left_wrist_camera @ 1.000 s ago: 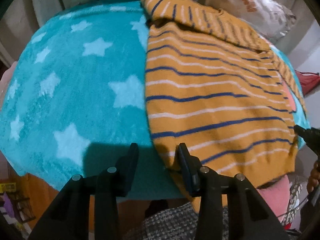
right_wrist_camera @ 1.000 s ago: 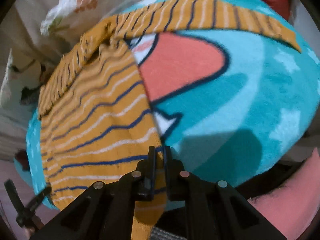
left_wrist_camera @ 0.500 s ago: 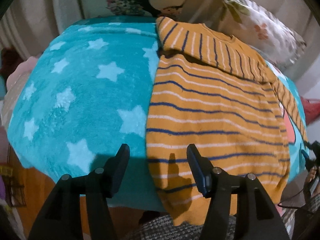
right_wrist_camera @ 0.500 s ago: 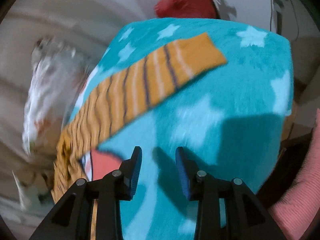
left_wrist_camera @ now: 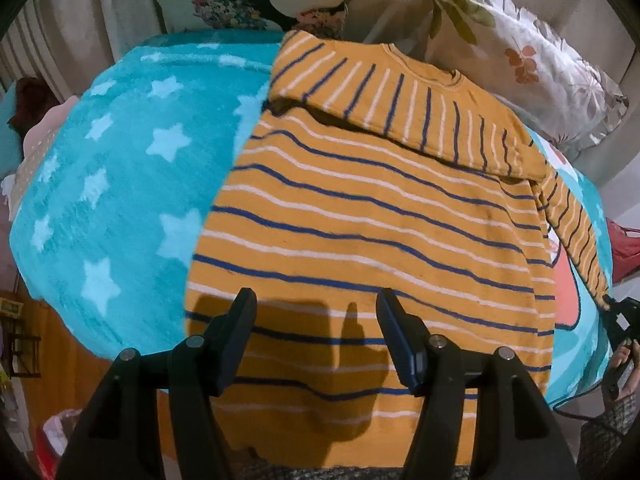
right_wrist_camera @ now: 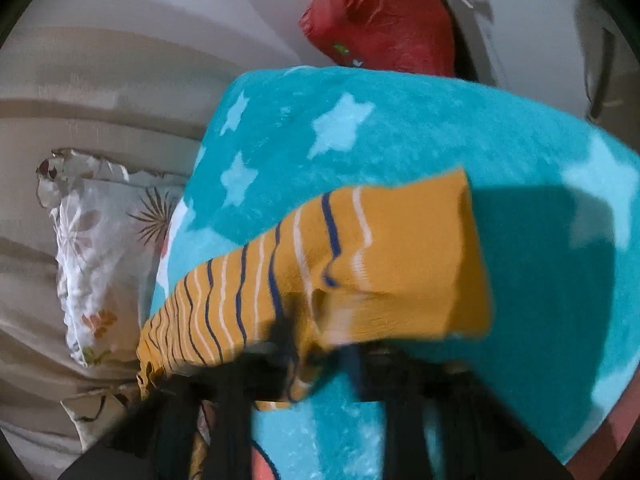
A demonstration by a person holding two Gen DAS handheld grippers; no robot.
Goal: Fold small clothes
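Observation:
An orange sweater [left_wrist_camera: 360,220] with blue and white stripes lies flat on a teal star blanket [left_wrist_camera: 120,184]. One sleeve is folded across its top, the other sleeve [left_wrist_camera: 576,232] runs out to the right. My left gripper [left_wrist_camera: 316,320] is open and empty, hovering over the sweater's lower hem. In the right wrist view the free sleeve's cuff [right_wrist_camera: 400,264] is lifted right in front of the camera. My right gripper [right_wrist_camera: 320,360] is blurred and mostly hidden under the cuff; its jaws look wrapped around the sleeve, but I cannot tell for sure. It also shows in the left wrist view [left_wrist_camera: 616,320].
A floral pillow [left_wrist_camera: 532,64] lies behind the sweater at the back right, also in the right wrist view [right_wrist_camera: 88,248]. A red bag [right_wrist_camera: 380,12] sits beyond the blanket's far edge. A pink cushion [left_wrist_camera: 36,136] lies left. The blanket [right_wrist_camera: 400,120] drops off at its front edge.
My left gripper pulled back and opened wider over the hem. My right gripper let go of the hem, swung to the free sleeve and now has the cuff lifted over it.

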